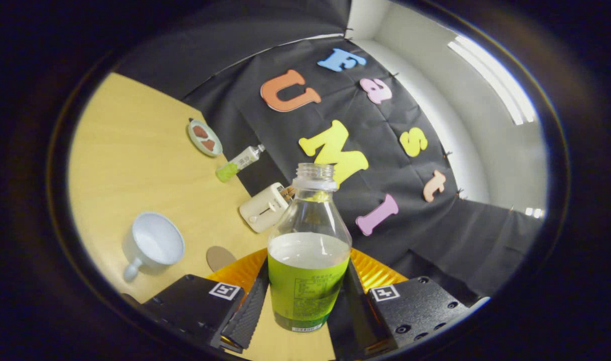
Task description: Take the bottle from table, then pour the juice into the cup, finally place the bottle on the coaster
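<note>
A clear, uncapped bottle point(308, 250) with a green label, roughly half full of pale juice, stands between my two black fingers point(249, 310). My gripper point(305, 306) is shut on the bottle, both pads pressing its labelled lower half. The whole view is tilted, so the bottle is lifted and leaning relative to the table. A white cup point(152, 244) with a handle sits on the wooden table point(135, 155) to the left of the fingers, its mouth open and empty. A small round brown coaster point(220, 257) lies between the cup and my left finger.
Beyond the bottle a cream toaster point(263, 207) stands near the table's far edge. Further back lie a second small bottle point(239, 162) with a green base and a plate point(204, 137) with brown pieces. The black cloth wall rises behind the table.
</note>
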A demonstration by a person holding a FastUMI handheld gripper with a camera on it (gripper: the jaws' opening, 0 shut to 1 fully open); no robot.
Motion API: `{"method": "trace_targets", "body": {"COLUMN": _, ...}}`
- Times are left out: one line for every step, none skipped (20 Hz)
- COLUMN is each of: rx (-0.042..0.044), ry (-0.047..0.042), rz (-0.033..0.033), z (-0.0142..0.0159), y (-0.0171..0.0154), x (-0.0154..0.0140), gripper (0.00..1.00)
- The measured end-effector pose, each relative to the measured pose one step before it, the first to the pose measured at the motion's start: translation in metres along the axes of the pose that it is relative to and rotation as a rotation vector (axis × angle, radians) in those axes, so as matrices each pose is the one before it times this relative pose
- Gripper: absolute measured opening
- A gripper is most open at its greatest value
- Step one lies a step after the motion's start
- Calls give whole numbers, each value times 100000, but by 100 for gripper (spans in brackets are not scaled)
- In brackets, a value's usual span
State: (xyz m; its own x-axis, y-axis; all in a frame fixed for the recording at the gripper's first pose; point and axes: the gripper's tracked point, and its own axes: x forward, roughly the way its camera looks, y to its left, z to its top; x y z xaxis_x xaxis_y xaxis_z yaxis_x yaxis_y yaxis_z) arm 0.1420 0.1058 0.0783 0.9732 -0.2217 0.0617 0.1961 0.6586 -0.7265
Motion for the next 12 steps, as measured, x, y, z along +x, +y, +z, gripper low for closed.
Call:
{"method": "trace_targets", "body": {"rx": 5628, "ry": 1196, "rz": -68, "z": 180, "y": -503, "x": 176, "gripper": 80}}
{"method": "trace_targets", "body": {"rx": 5726, "ry": 601, "rz": -365, "z": 273, "y": -558, "x": 103, "gripper": 80}}
{"method": "trace_targets", "body": {"rx": 4613, "ry": -184, "rz": 43, "z": 387, "y": -339, "x": 21, "gripper": 80}}
{"method": "trace_targets", "body": {"rx": 4072, "ry": -106, "rz": 15, "z": 308, "y": -203, "x": -112, "gripper": 80}}
{"method": "trace_targets", "body": {"rx": 3364, "ry": -501, "rz": -215, "z": 501, "y": -201, "x": -28, "gripper": 80}}
{"method": "trace_targets", "body": {"rx": 3104, "ry": -1067, "rz": 56, "z": 541, "y": -278, "x": -147, "gripper": 80}}
{"method": "trace_targets", "body": {"rx": 2716, "ry": -1242, "rz": 70, "z": 436, "y": -168, "x": -29, "gripper": 80}}
{"method": "trace_targets", "body": {"rx": 2890, "ry": -1005, "rz": -150, "z": 270, "y": -149, "x": 115, "gripper": 80}}
{"method": "trace_targets", "body": {"rx": 3802, "ry": -824, "rz": 875, "z": 220, "y": -28, "x": 38, "gripper": 80}}
{"method": "trace_targets", "body": {"rx": 4368, "ry": 746, "rz": 594, "z": 14, "y": -141, "x": 109, "gripper": 80}}
{"method": "trace_targets", "body": {"rx": 4525, "ry": 942, "rz": 1290, "z": -99, "y": 86, "x": -55, "gripper": 80}}
{"method": "trace_targets", "body": {"rx": 4789, "ry": 555, "rz": 1504, "z": 92, "y": -72, "x": 65, "gripper": 80}}
